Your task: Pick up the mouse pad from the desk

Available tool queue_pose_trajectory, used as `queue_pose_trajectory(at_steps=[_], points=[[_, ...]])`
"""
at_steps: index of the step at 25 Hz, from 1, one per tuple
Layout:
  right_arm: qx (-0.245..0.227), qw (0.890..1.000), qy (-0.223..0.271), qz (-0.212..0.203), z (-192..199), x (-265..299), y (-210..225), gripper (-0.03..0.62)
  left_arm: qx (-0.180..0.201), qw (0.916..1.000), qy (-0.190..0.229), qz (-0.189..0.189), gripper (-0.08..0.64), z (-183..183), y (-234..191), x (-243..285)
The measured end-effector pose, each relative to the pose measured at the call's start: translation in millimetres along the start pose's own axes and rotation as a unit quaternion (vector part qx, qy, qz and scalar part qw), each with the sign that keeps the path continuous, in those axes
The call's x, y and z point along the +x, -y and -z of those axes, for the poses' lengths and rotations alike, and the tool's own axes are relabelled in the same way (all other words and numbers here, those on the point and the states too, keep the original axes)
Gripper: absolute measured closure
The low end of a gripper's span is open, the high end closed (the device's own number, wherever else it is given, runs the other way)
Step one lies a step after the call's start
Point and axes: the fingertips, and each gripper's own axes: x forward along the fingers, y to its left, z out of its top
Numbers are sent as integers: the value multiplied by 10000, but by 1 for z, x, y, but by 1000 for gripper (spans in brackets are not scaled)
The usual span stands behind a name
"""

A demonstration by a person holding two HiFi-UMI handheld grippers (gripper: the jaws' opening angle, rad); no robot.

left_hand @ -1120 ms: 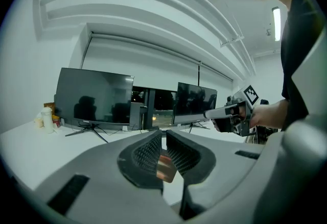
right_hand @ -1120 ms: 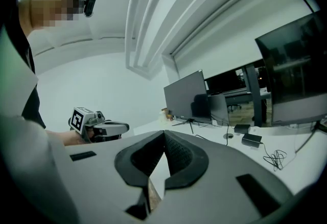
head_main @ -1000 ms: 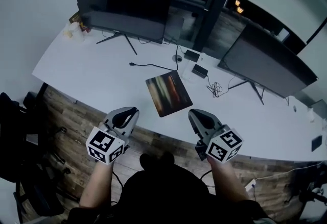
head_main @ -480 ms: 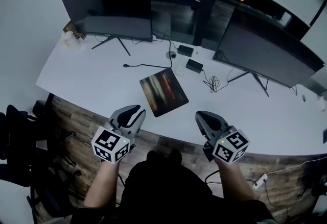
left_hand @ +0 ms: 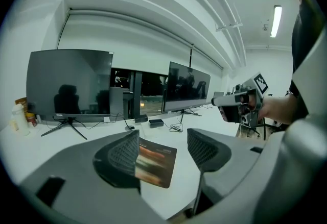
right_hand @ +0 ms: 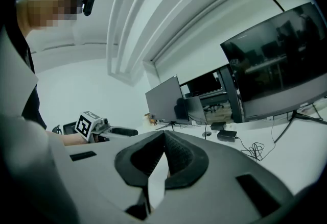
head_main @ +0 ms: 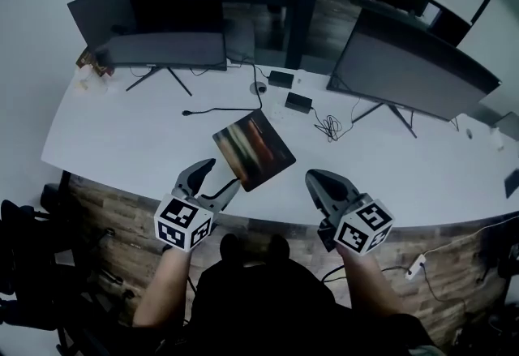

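**Mouse pad** (head_main: 253, 148): dark, with reddish streaks. It lies flat and askew on the white bench (head_main: 122, 135), near the front edge at mid-width. All places below are given from the pad.

- **Bottle** (left_hand: 17, 120): far to the left and behind, at the bench's back corner.
- **Left monitor** (head_main: 150, 26): behind and to the left. Screen dark, on a splayed stand.
- **Left claw** (head_main: 223, 174): at the front left, over the bench's edge, carried by a bare forearm. The jaws are spreading apart with nothing pinched. In the left gripper view the claw (left_hand: 163, 136) frames the pad (left_hand: 156, 164) in its gap, the pad flat on the bench ahead of the tips. Contact cannot be told.
- **Black cable** (head_main: 219, 109): just behind, running along the bench.
- **Black box** (head_main: 298, 101): behind and slightly to the right.
- **Coiled cable** (head_main: 328, 127): to the right and behind.
- **Right monitor** (head_main: 413, 62): behind and to the right. Screen dark.
- **Right claw** (head_main: 315, 180): at the front right, clear of the pad. The jaws are pressed together and hold nothing, as the right gripper view confirms (right_hand: 164, 139).
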Motion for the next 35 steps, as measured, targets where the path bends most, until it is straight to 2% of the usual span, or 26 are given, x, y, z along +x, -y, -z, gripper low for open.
queue_pose_trajectory(at_steps=[8, 14, 22, 35], points=[[55, 9994, -85, 345, 9, 53, -54, 588, 263, 9981, -101, 545, 250, 22, -41, -12], [180, 9968, -100, 776, 26, 52, -77, 588, 281, 9940, -258, 1025, 241, 47, -49, -7], [589, 9890, -224, 1337, 59, 29, -45, 588, 503, 9842, -967, 1399, 176, 92, -40, 45], [1173, 9802, -403, 1547, 110, 20, 10, 588, 955, 9667, -1778, 1573, 124, 153, -27, 132]])
